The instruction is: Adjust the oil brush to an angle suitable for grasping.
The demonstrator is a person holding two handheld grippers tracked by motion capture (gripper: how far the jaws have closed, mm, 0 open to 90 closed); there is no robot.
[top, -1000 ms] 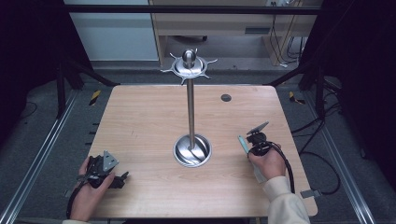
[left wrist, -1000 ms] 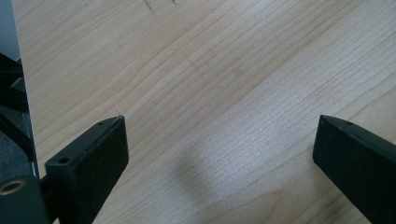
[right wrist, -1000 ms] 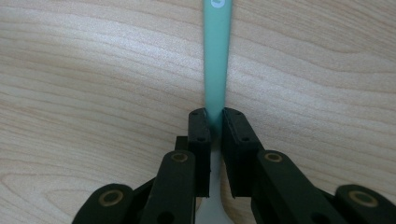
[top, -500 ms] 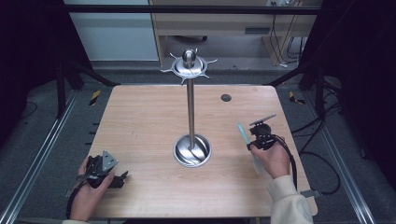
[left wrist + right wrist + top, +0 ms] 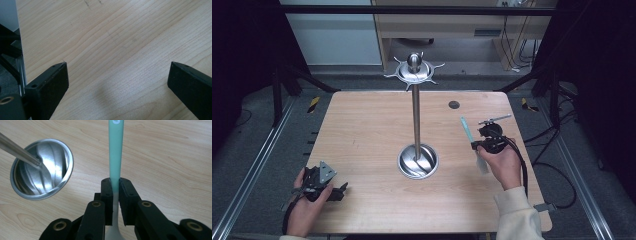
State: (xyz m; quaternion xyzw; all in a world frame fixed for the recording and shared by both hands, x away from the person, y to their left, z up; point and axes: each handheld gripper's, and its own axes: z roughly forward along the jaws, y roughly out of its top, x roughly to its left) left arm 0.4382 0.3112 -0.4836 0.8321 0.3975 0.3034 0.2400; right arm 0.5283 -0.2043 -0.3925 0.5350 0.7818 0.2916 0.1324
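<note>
Right gripper view — spoon (image 5: pixel 115 152) between claw (image 5: pixel 115 185) jaws

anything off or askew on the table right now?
Nothing stands out. The metal stand is upright on its round base, the right gripper clamps a teal-handled utensil squarely, and the left gripper sits open over bare table.

Left gripper (image 5: pixel 343 189) rested low at the near left, jaws spread wide. Right gripper (image 5: pixel 470 145) sat lifted at the right, jaws pinched.
</note>
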